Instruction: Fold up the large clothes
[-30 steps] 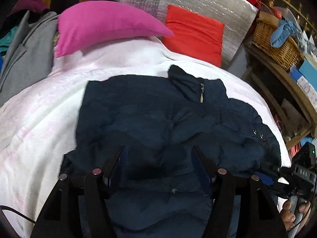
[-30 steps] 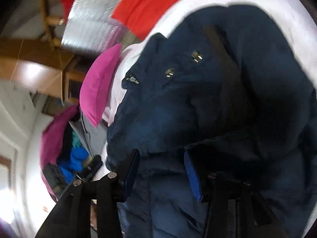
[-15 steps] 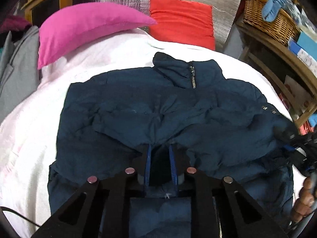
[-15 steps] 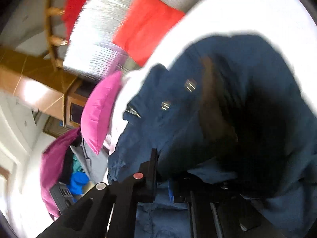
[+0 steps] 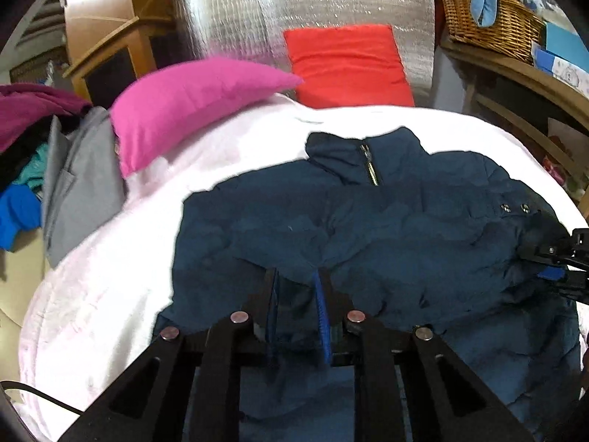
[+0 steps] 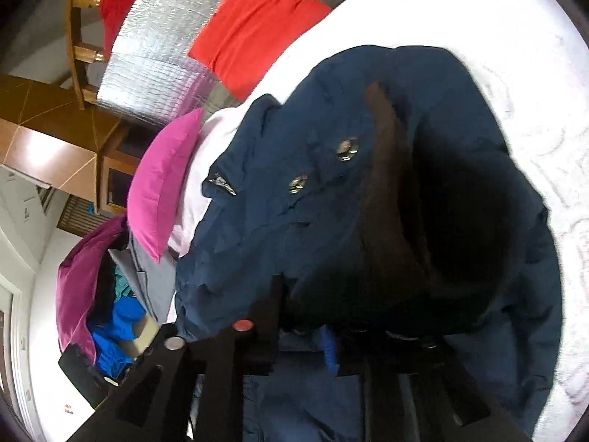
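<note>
The navy puffer jacket (image 5: 386, 228) lies across the white bed cover (image 5: 103, 294), collar and zip toward the pink pillow (image 5: 191, 103) and red cushion (image 5: 348, 64). A second ago the left claw (image 5: 296, 294) hung wide open over the lower front panel; now its blue pads are pinched together on a ridge of that fabric, and the cloth bunches up between them into a raised fold. The view has shifted too: more of the silver foil panel (image 5: 302, 11) and wicker basket (image 5: 489, 18) shows behind the bed than before. Over on the jacket's far side, the right claw (image 6: 302, 316) has come in from open to nearly closed on the edge beside the two metal snaps (image 6: 322, 165); its jaws are opening slightly at this moment, yet navy cloth is between them and draped over the fingers. From the left view that claw (image 5: 552, 269) shows at the jacket's right edge, fabric gathered against it.
</note>
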The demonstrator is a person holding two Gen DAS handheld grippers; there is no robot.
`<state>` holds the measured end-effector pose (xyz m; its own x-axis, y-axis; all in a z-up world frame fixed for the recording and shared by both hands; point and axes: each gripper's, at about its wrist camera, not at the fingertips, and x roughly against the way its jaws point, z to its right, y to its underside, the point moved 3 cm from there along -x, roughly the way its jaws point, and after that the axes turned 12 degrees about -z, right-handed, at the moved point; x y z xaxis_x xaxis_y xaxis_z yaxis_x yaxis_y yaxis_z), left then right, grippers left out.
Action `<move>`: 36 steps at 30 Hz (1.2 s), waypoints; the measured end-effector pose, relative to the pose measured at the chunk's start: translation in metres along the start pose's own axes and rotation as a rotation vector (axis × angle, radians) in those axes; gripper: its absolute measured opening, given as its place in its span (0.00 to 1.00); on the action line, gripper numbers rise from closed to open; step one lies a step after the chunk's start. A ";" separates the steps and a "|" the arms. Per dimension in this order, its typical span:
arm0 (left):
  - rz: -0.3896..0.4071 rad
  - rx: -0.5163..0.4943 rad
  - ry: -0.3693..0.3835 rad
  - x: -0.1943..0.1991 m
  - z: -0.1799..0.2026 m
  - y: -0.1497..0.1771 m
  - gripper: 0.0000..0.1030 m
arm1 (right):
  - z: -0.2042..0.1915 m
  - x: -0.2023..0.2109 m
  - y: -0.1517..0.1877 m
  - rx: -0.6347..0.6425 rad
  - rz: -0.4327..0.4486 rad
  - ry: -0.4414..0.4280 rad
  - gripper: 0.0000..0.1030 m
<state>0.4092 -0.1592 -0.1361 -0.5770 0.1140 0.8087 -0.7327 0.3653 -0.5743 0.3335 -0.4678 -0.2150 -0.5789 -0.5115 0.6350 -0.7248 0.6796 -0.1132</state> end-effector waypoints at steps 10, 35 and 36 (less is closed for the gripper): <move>0.088 0.020 -0.050 0.028 -0.012 -0.001 0.33 | 0.026 0.011 -0.009 -0.147 0.050 -0.027 0.35; 0.130 0.092 -0.109 0.047 -0.043 0.002 0.39 | 0.005 0.012 -0.016 0.024 0.115 0.245 0.26; 0.131 0.094 -0.111 0.047 -0.043 0.002 0.39 | 0.005 0.013 -0.015 0.025 0.114 0.245 0.27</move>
<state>0.3966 -0.1131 -0.0935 -0.7019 0.0504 0.7104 -0.6763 0.2657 -0.6871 0.3352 -0.4878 -0.2093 -0.5520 -0.2879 0.7825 -0.6710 0.7106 -0.2118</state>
